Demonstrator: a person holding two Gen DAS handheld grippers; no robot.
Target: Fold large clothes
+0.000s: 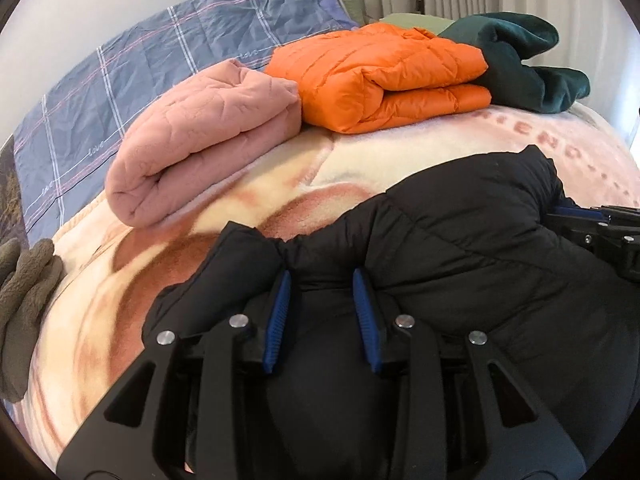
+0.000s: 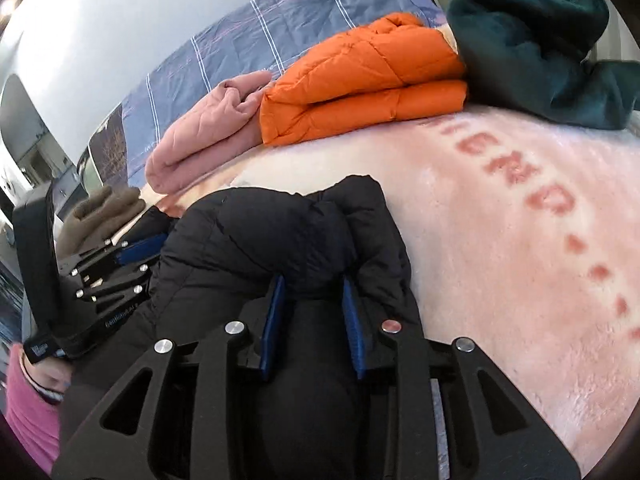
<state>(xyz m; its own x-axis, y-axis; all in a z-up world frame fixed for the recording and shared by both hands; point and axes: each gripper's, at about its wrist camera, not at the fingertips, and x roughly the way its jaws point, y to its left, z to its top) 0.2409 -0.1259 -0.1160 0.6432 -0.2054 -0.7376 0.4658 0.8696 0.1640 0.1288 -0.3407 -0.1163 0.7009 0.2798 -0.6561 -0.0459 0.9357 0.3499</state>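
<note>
Black puffer jacket (image 1: 460, 248) lies bunched on a bed, on a pink-and-cream fleece blanket (image 2: 500, 240) with red lettering, caught at two places along its near edge. The jaws of the left gripper (image 1: 322, 280) stand partly closed, blue pads pinching a thick gathered roll of the quilted shell. The jaws of the right gripper (image 2: 313, 284) stand likewise, narrowed onto a puffed fold of the same garment. In the right wrist view the left gripper sits just to the left of the right jaws, the jacket's bulk heaped between and ahead of both.

Beyond the jaws, well apart from the jacket, other clothes wait in a row: a folded pink quilted garment (image 1: 200, 140), a folded orange down jacket (image 1: 380, 76) touching it, and a dark green fleece (image 1: 520, 60) at the far right. An olive fleece piece (image 1: 24, 300) lies off to the left of the left jaws. A blue plaid quilt (image 1: 140, 72) covers the far end of the bed.

By its look the jacket is light but bulky, soft and springy, with a slick shell likely to slide from a shallow pinch. Seams, hem or a gathered edge probably offer the surest hold, and the filling will likely want pressing flat after each fold.
</note>
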